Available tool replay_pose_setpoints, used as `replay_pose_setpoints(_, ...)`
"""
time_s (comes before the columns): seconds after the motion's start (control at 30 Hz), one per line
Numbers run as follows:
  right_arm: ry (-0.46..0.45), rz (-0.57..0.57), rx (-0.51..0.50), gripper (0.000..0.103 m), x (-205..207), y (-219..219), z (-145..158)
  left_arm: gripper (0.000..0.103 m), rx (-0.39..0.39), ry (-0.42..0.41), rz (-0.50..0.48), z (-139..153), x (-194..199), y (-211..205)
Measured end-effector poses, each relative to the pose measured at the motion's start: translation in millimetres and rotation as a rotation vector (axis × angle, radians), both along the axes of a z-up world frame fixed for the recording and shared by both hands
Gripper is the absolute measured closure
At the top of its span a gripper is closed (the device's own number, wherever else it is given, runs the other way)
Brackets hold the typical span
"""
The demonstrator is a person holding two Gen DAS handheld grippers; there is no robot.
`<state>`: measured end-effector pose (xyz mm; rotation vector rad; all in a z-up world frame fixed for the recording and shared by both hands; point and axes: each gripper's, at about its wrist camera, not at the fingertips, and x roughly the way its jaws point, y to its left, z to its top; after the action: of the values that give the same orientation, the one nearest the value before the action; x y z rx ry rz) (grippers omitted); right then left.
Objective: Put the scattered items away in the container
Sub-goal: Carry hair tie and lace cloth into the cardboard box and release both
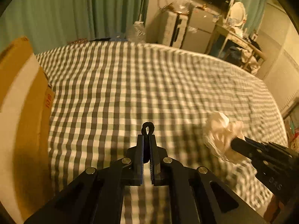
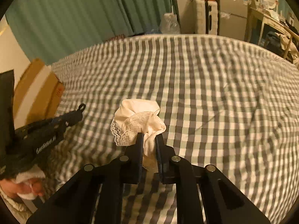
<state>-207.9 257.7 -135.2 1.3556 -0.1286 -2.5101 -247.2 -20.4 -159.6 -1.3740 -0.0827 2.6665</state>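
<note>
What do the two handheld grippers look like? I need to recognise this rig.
Both the left gripper and the right gripper are matte black, with slotted linkage arms, round silver pivot pins and ribbed, blue-edged jaws. Pale lettering marks their sides.

Green curtains (image 2: 84,18), checked bed (image 2: 205,93), cluttered desk (image 1: 241,37), white cabinet (image 1: 198,31), warm dim light.

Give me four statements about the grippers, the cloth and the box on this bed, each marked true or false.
1. The right gripper is shut on the cream lace cloth. True.
2. The left gripper holds nothing. False: it pinches a small black loop.
3. The cardboard box sits on the left side of the checked bedspread. True.
4. The cloth already lies inside the box. False: it is held over the bedspread.
</note>
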Motion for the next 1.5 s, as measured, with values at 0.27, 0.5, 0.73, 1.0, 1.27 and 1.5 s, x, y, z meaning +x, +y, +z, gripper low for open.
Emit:
replay_pose_setpoints(0.27, 0.095, 0.002, -0.024, 0.091, 71, 1, 59, 0.098, 0.129, 0.089, -0.002, 74, 35, -19)
replay_pose_setpoints(0.5, 0.183, 0.062, 0.009, 0.091, 114, -46, 112, 0.098, 0.181, 0.203, -0.032, 146, 62, -58)
replay_pose_setpoints(0.73, 0.257, 0.182, -0.071, 0.091, 131, -126, 176, 0.098, 0.079, 0.303, -0.052, 218, 71, -132)
replay_pose_setpoints(1.0, 0.236, 0.269, -0.082, 0.091, 121, -227, 185, 0.098, 0.019, 0.303, 0.042, 209, 77, -232)
replay_pose_setpoints(1.27, 0.166, 0.267, -0.009, 0.091, 82, -299, 153, 0.098, 0.018, 0.241, 0.066, 149, 54, -282)
replay_pose_setpoints(1.5, 0.200, 0.134, -0.059, 0.012, 50, -315, 134, 0.018, -0.028, 0.243, 0.061, 117, 63, -305)
